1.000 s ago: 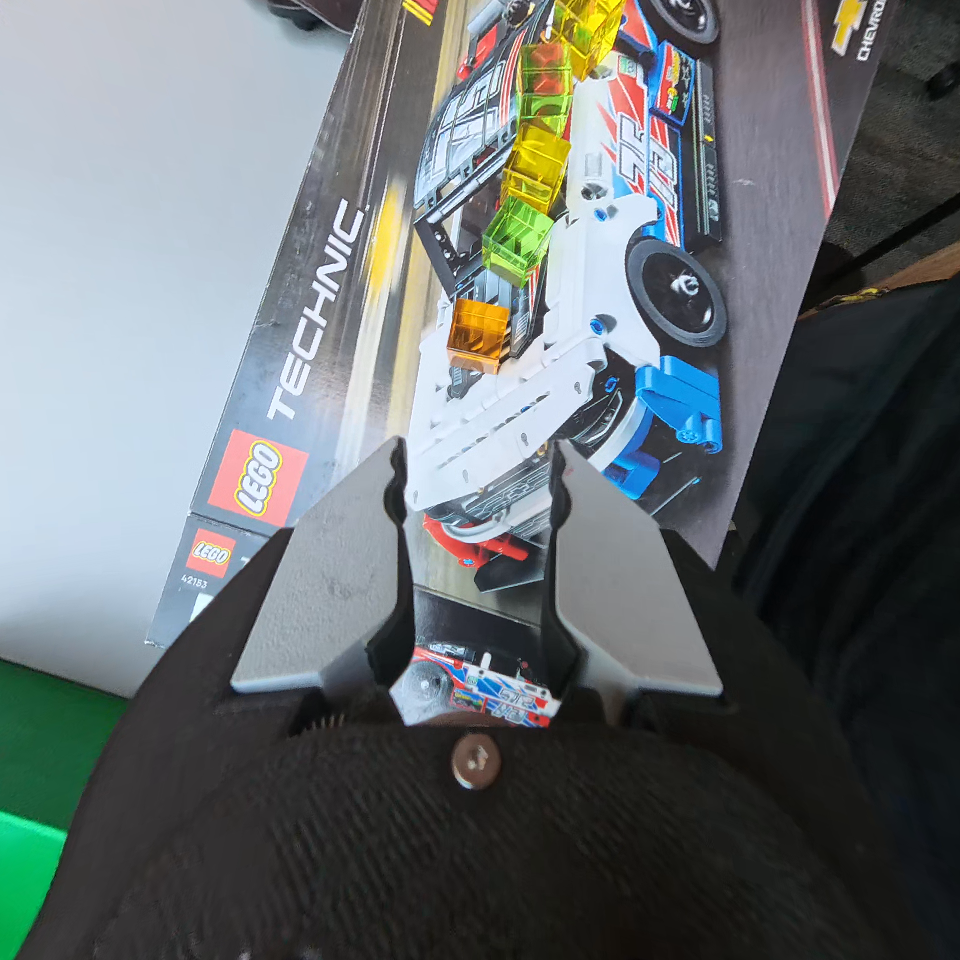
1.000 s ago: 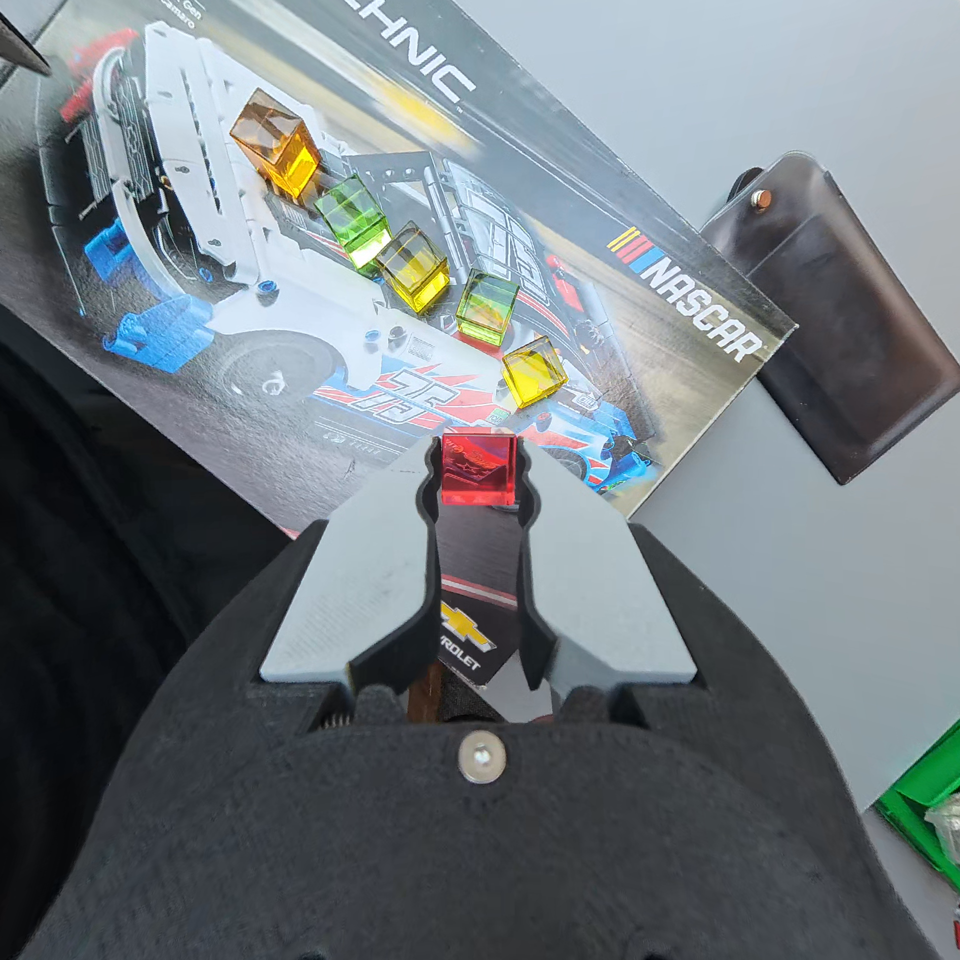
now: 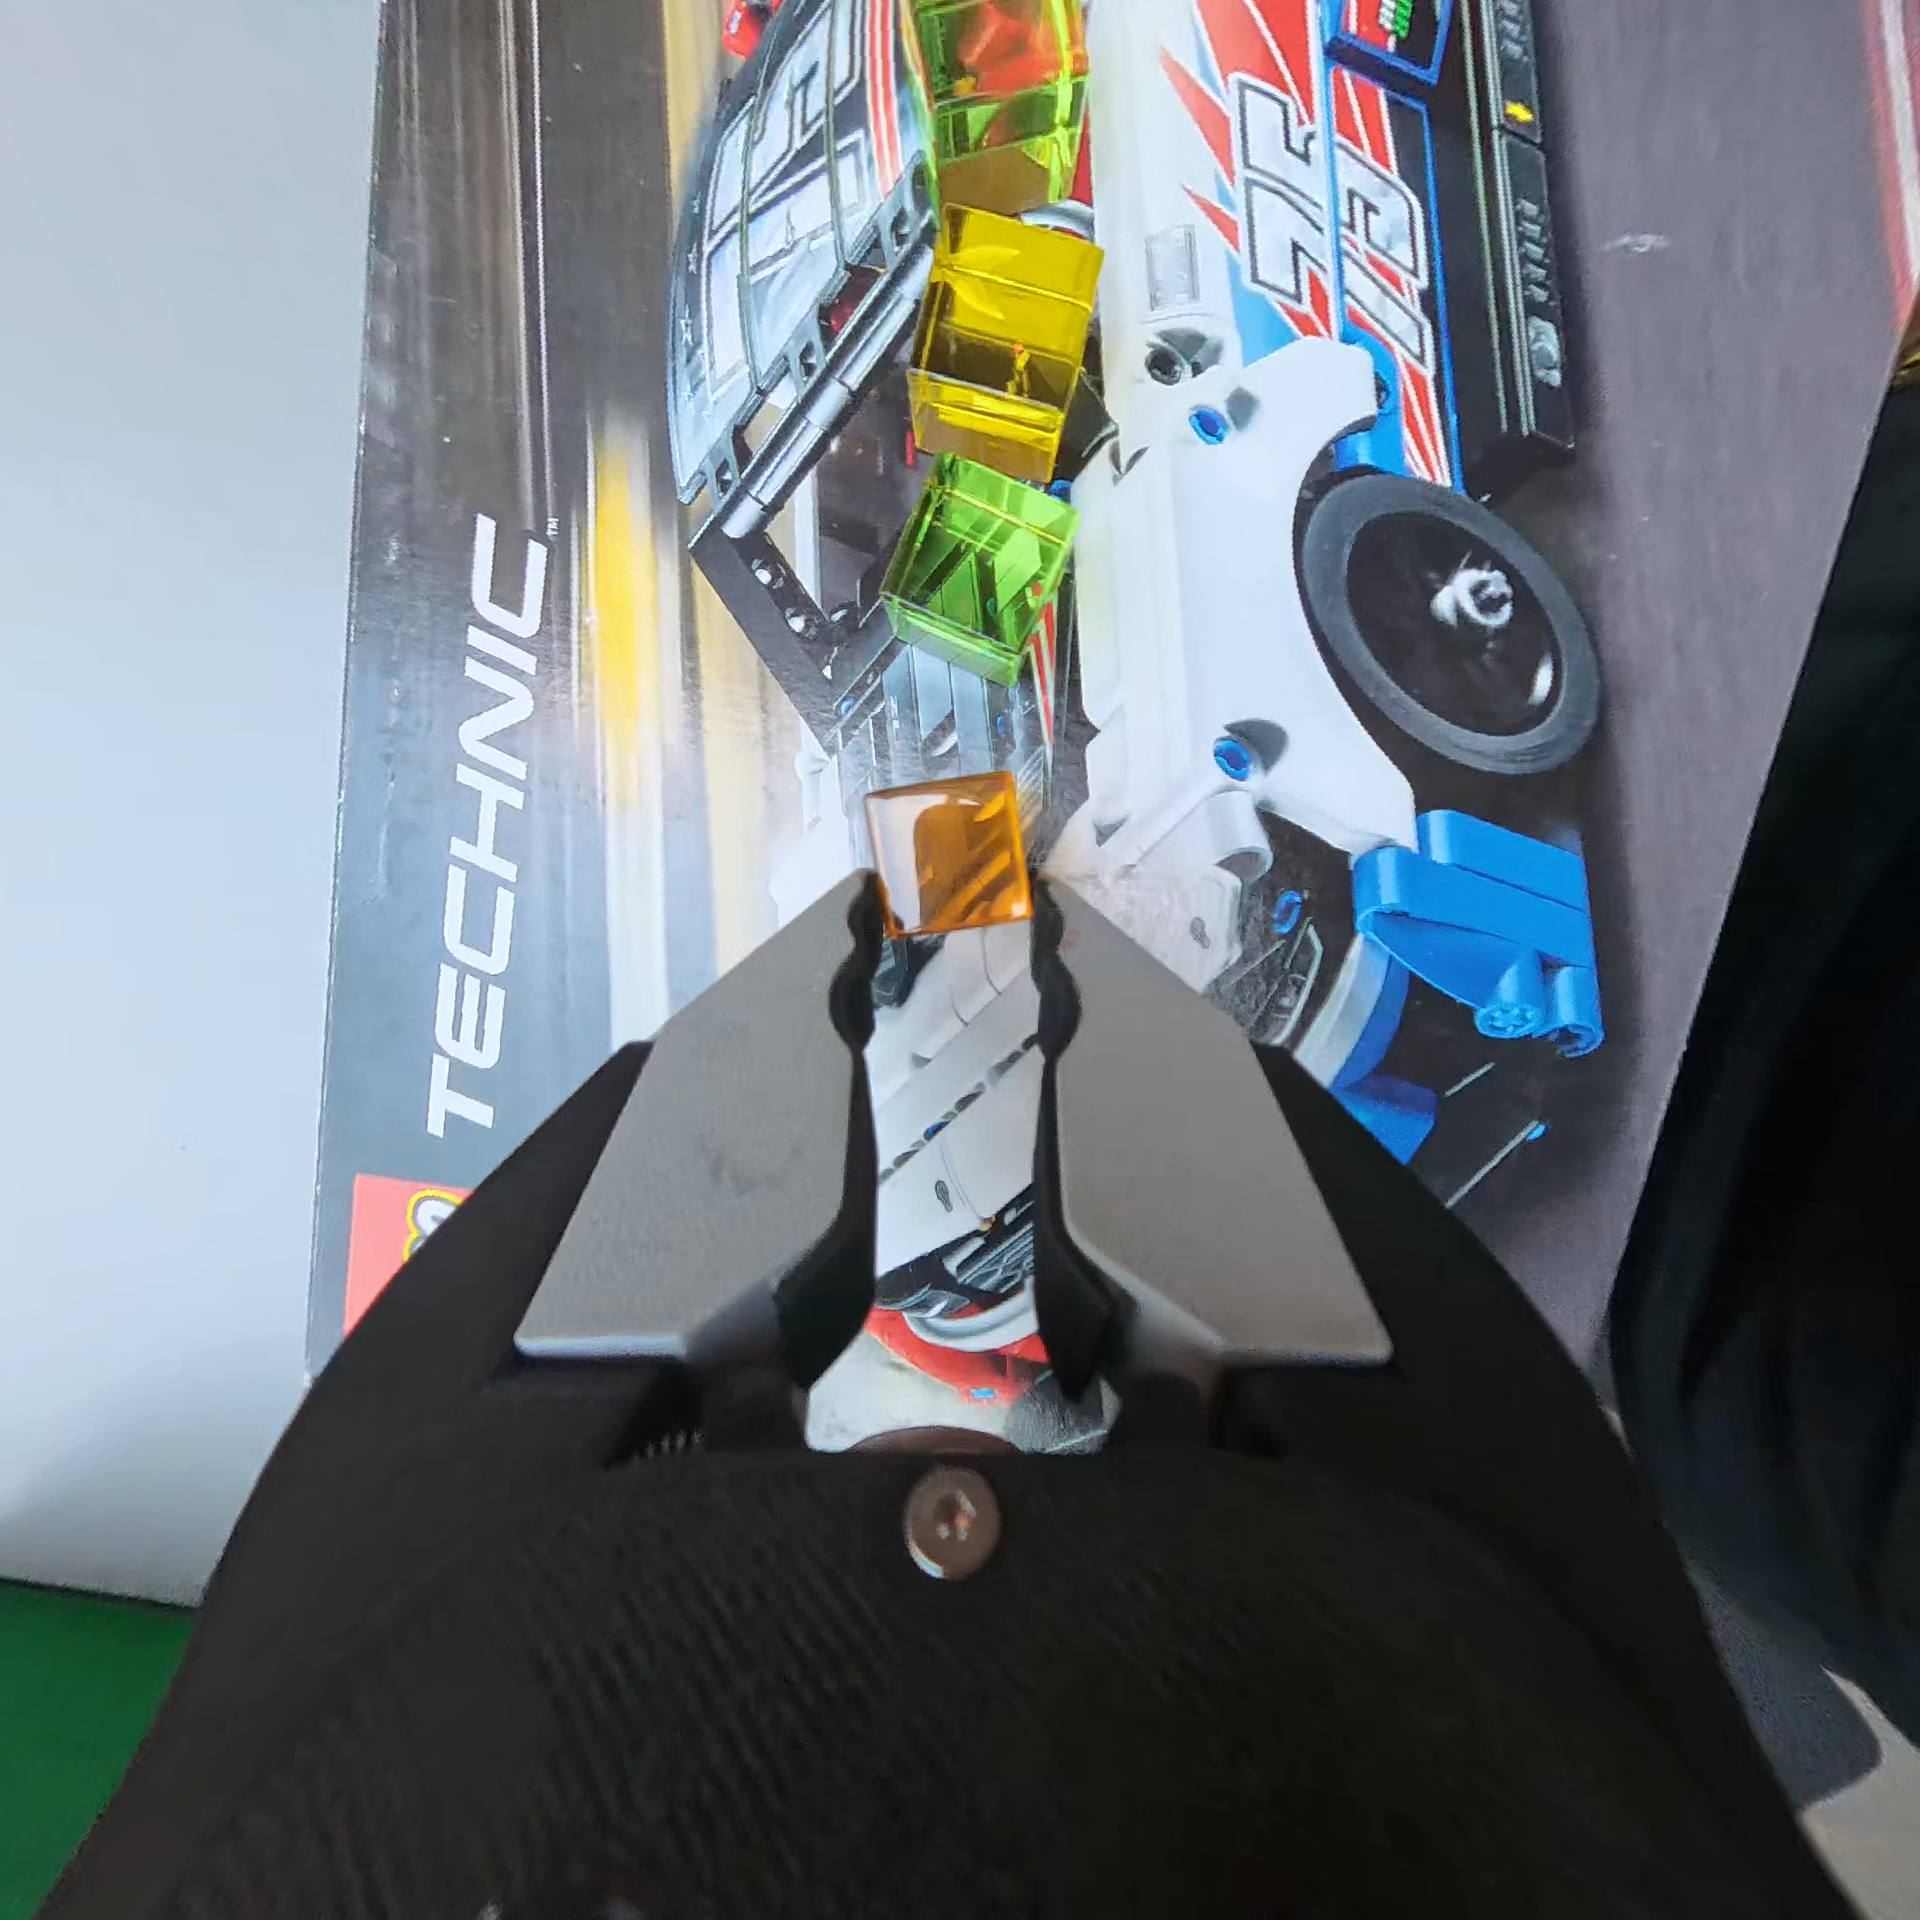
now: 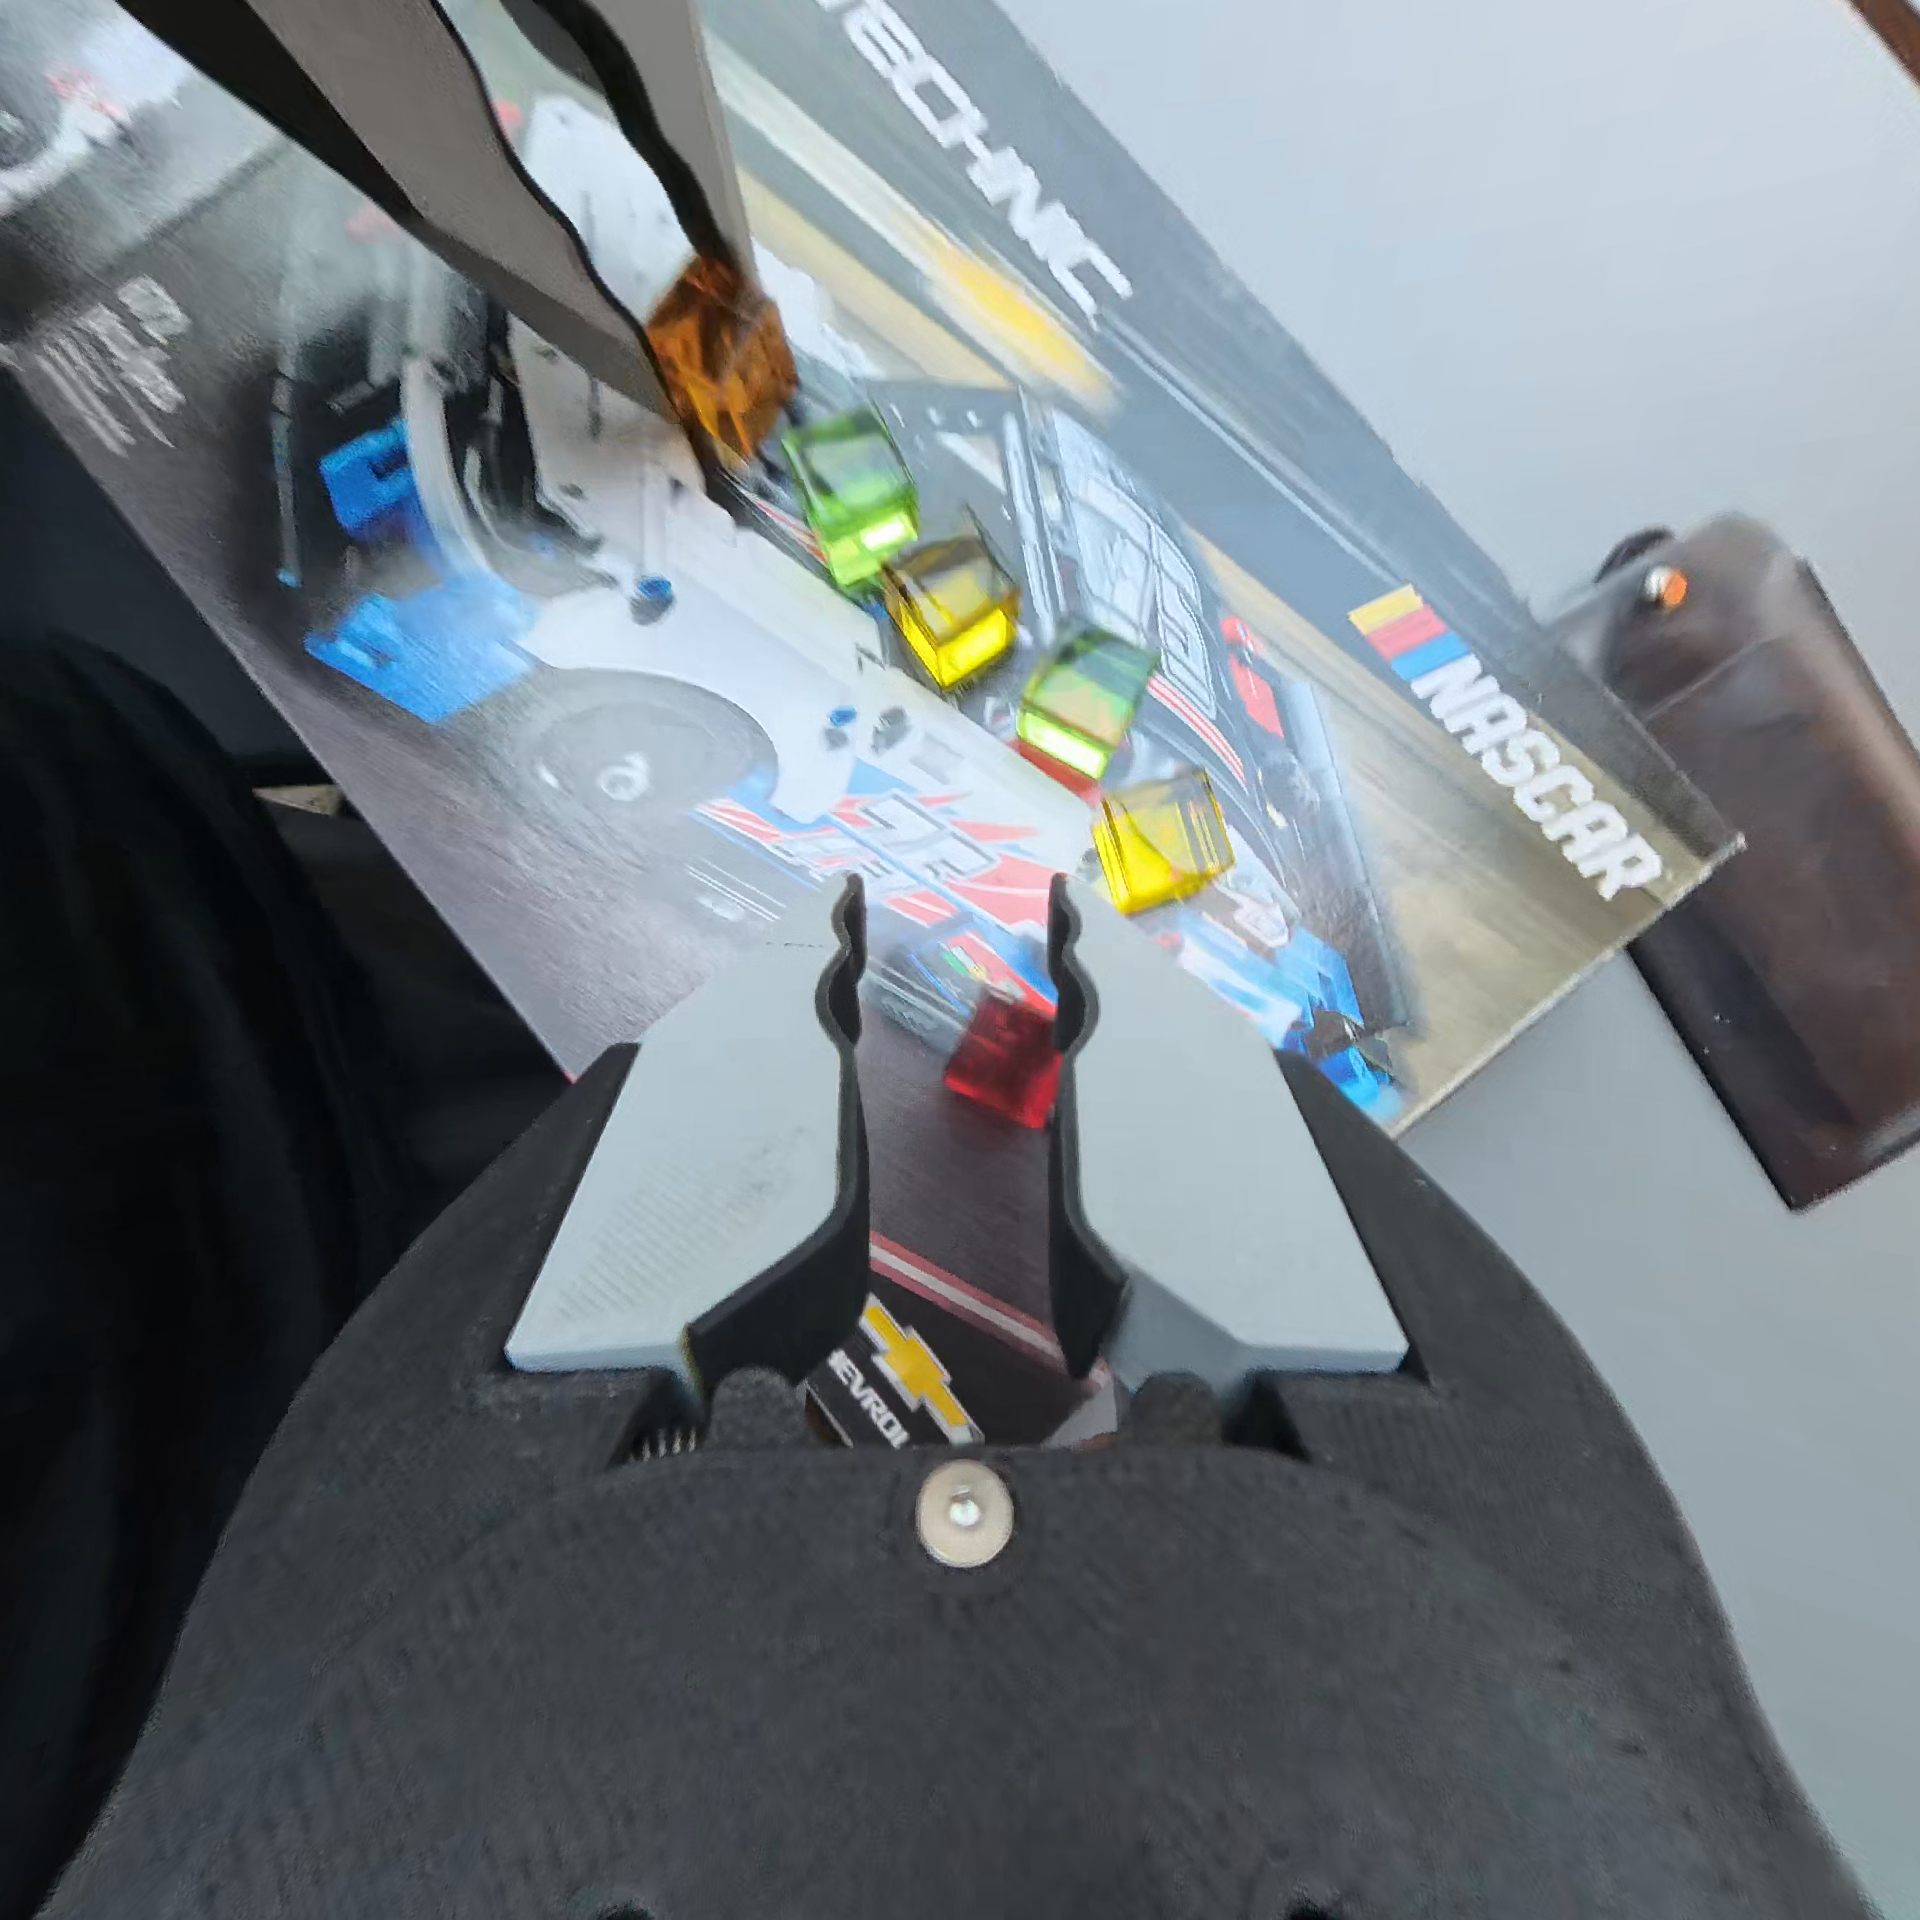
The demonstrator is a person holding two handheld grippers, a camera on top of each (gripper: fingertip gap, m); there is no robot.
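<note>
A row of clear coloured cubes lies on a toy-car box (image 3: 499,831). My left gripper (image 3: 951,904) is shut on the orange cube (image 3: 945,857) at the near end of the row. Beyond it lie a green cube (image 3: 977,566), a yellow cube (image 3: 997,343) and another green one (image 3: 997,94). In the right wrist view the left gripper's fingers (image 4: 499,187) pinch the orange cube (image 4: 722,358). My right gripper (image 4: 951,904) is open. A red cube (image 4: 1003,1060) rests on the box (image 4: 1351,520) between its fingers, against the right one. A yellow cube (image 4: 1164,842) lies just beyond it.
The box lies on a grey table (image 4: 1558,208). A black pouch (image 4: 1787,831) lies on the table beside the box's far corner. A person's dark clothing (image 3: 1787,935) borders the box. A green surface (image 3: 62,1714) shows past the table's edge. Some 15 cm of space lies between my two pairs of fingers. To the black pouch (image 4: 1787,831): right tips about 25 cm, left tips about 35 cm.
My left gripper moved forward and closed on the orange cube. My right gripper opened and let go of the red cube, which now rests on the box.
</note>
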